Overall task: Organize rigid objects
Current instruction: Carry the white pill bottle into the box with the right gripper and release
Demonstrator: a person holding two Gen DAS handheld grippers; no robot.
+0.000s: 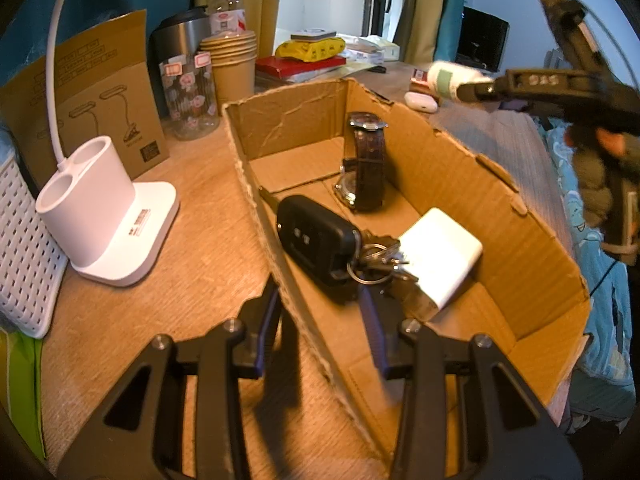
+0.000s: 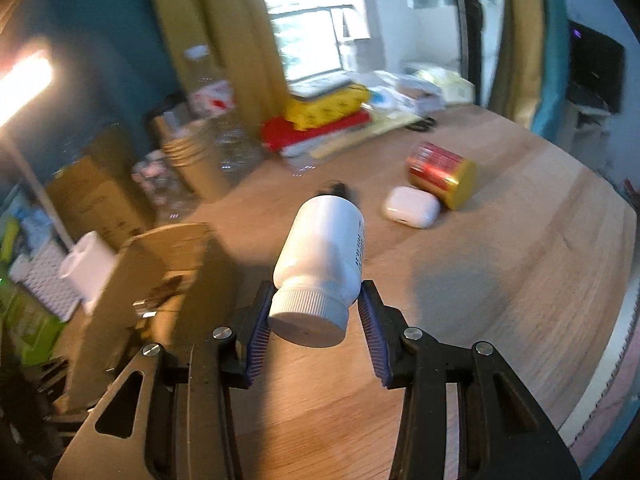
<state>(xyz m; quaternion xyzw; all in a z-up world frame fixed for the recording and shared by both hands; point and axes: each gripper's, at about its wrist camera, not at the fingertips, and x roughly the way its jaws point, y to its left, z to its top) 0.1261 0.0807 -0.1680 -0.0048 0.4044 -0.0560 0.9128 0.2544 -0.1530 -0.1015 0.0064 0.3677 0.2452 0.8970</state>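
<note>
An open cardboard box [image 1: 520,248] lies on the wooden desk and holds a black car key with keyring [image 1: 316,236], a white charger [image 1: 440,256] and a brown-strap watch [image 1: 368,160]. My left gripper [image 1: 320,312] is open and straddles the box's near wall. My right gripper [image 2: 316,320] is shut on a white pill bottle [image 2: 324,256], held cap toward the camera above the desk. In the left wrist view the bottle [image 1: 448,78] hangs above the box's far right wall. A white earbud case [image 2: 412,206] and a red-gold can [image 2: 440,174] lie on the desk beyond.
A white lamp base [image 1: 104,216], a white basket [image 1: 24,256], a flat cardboard package [image 1: 92,92], a patterned glass [image 1: 188,96], paper cups [image 1: 232,64], a steel flask and a water bottle stand left of the box. Books and a yellow pack [image 1: 312,50] lie behind it.
</note>
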